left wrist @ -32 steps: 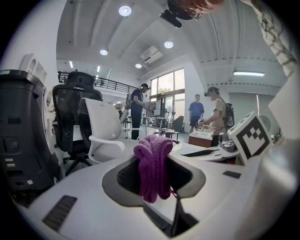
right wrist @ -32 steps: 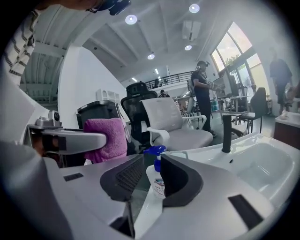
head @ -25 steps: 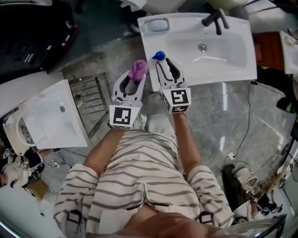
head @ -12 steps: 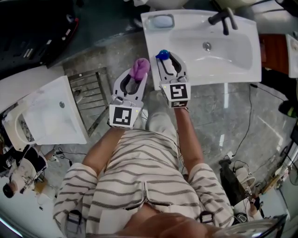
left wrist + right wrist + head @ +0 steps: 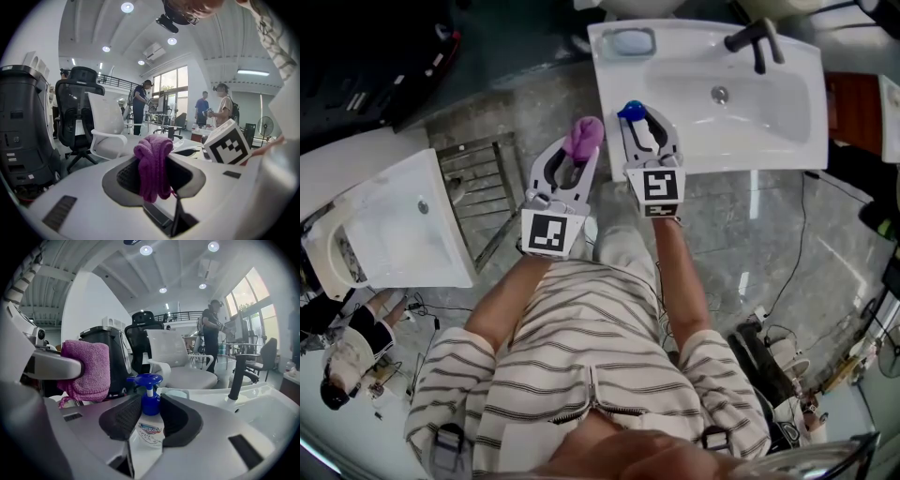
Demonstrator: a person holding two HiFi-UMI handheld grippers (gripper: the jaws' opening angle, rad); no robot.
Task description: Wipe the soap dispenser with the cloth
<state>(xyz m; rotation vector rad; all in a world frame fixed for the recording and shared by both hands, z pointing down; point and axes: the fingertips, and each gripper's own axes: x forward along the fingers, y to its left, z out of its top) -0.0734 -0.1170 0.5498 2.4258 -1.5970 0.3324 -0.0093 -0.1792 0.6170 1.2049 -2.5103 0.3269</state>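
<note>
Change: the right gripper's (image 5: pixel 644 122) jaws have just been closing, and the blue pump top is now sitting between them rather than off to their left.
Right gripper: I'm clenching it on the soap dispenser (image 5: pixel 150 405).
Soap dispenser: standing upright over the sink's (image 5: pixel 769 141) near left corner.
Left gripper (image 5: pixel 579 155): I'm clamping the purple cloth (image 5: pixel 153 164), just left of the dispenser, not touching.
</note>
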